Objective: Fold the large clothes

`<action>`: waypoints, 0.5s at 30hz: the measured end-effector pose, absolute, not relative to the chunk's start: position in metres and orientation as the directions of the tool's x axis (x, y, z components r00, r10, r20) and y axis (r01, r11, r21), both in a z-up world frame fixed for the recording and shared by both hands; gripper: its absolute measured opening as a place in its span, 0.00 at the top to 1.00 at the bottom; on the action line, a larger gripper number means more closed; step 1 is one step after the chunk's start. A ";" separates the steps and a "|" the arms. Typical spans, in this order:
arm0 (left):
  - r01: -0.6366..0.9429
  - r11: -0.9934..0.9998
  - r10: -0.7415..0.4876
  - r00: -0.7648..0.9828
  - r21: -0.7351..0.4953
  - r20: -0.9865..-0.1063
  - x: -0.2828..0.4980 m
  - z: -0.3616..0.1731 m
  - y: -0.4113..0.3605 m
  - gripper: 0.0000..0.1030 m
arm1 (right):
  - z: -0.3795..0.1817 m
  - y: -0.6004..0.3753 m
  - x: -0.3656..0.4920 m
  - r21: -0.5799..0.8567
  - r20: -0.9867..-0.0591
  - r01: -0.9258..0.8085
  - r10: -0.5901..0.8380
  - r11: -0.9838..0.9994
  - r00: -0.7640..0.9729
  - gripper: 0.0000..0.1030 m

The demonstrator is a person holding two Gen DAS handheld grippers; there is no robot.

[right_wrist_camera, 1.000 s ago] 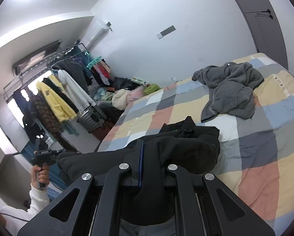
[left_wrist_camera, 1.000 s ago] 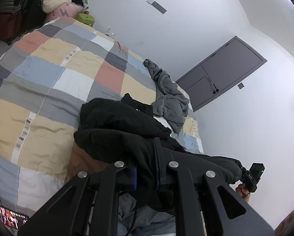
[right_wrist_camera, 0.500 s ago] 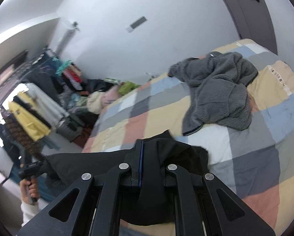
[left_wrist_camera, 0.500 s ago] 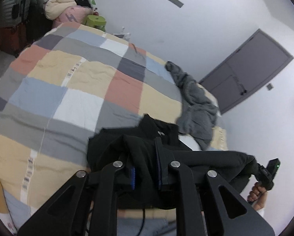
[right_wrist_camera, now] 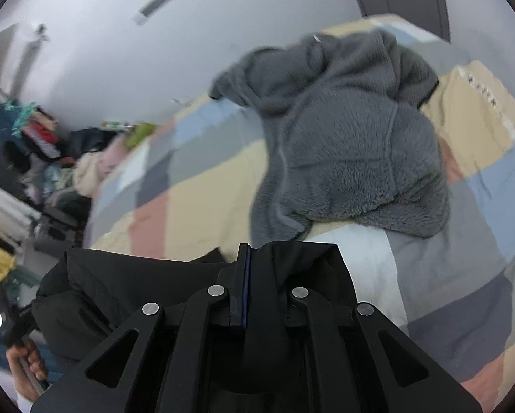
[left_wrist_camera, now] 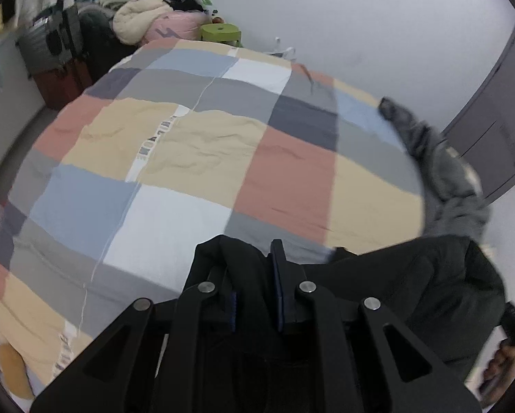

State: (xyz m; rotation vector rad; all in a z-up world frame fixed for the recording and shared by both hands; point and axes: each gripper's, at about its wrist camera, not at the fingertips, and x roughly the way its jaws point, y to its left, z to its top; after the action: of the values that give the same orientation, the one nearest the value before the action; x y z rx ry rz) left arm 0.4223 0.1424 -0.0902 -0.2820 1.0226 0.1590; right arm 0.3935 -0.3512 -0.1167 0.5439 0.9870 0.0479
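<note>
A black garment [left_wrist_camera: 412,282] hangs stretched between my two grippers above the near edge of the bed. My left gripper [left_wrist_camera: 254,268] is shut on one end of it, with cloth bunched between the fingers. My right gripper [right_wrist_camera: 254,265] is shut on the other end [right_wrist_camera: 119,285], and the cloth drapes over its right finger. A grey fleece garment [right_wrist_camera: 354,144] lies crumpled on the checked bedspread [left_wrist_camera: 195,158] at the far right side of the bed; it also shows in the left wrist view [left_wrist_camera: 443,172].
The checked bedspread [right_wrist_camera: 471,206] covers the whole bed. Piled clothes and a suitcase [left_wrist_camera: 51,44] stand at the bed's far left, by a green stool [left_wrist_camera: 221,32]. A grey door [left_wrist_camera: 498,110] is in the right wall.
Both grippers have lifted and swung forward over the bed with the black garment held taut. The garment has left the bedspread and now hangs low at the near edge.
</note>
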 end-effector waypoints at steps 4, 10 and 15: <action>-0.246 0.968 0.084 0.480 -0.043 -0.874 0.454 -0.127 0.123 0.83 | -0.158 -0.350 0.426 0.427 -0.828 0.259 0.259 0.866 0.498 0.96; -0.273 0.962 0.104 0.395 -0.009 -0.913 0.496 -0.171 0.117 0.82 | -0.207 -0.342 0.457 0.397 -0.870 0.286 0.259 0.872 0.419 0.97; -0.288 0.958 0.093 0.332 -0.007 -0.939 0.515 -0.195 0.113 0.82 | -0.234 -0.343 0.469 0.415 -0.879 0.305 0.291 0.857 0.379 0.98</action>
State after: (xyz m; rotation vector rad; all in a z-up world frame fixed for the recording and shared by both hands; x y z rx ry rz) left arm 0.5147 0.1126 -0.1953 -0.1838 1.2084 0.2509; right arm 0.4689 -0.3434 -0.2336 0.5769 1.2019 -0.0099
